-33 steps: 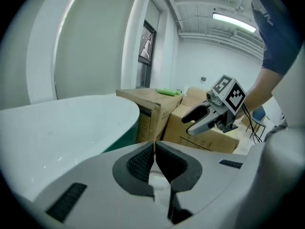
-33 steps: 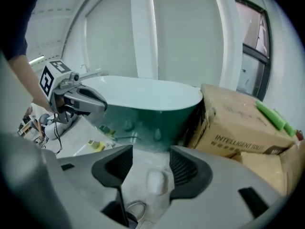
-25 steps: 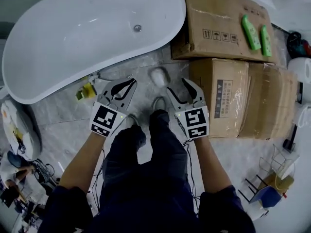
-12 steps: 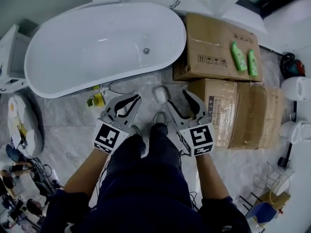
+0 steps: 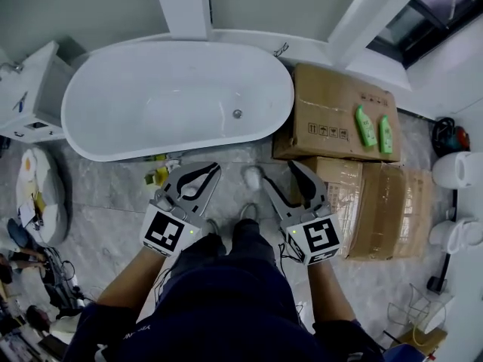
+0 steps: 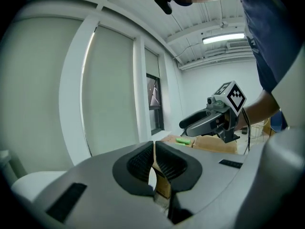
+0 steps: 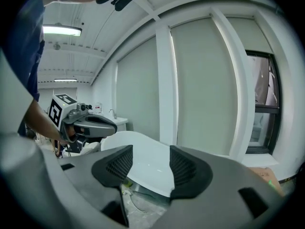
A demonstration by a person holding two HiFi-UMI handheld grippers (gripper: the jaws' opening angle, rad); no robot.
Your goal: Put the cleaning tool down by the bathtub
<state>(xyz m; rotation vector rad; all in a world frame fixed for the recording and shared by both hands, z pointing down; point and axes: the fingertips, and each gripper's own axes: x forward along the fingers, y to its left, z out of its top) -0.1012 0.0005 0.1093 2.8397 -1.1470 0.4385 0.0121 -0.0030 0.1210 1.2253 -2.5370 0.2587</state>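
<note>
The tool [image 5: 158, 175] lies on the floor [image 5: 98, 202], a small yellow-green thing just beside the near rim of the tub [image 5: 173, 96]. It sits at 9 o'clock from the left gripper's [image 5: 213, 170] tips and clear of them. It is too small in the head view to make out its shape.

The left gripper's pads are drawn together with nothing between them, as its own view [image 6: 155, 163] shows. The right gripper [image 5: 277, 172] stands with its jaws apart and empty. Its view [image 7: 147, 166] looks through the gap at the tub's white wall. Both are held level in front of the person, with the tub at 12 o'clock and the boxes [image 5: 332, 111] with two green bottles [image 5: 366, 127] at 2 o'clock.

With the tool resting by the tub and neither gripper on it, the task looks done.

By its size the tool should be light and easy to lift. Its bright part may be soft and give under the pads, and if wet it could slip. Any fresh hold is best taken across its narrow width, near the middle, so it does not tip.
</note>
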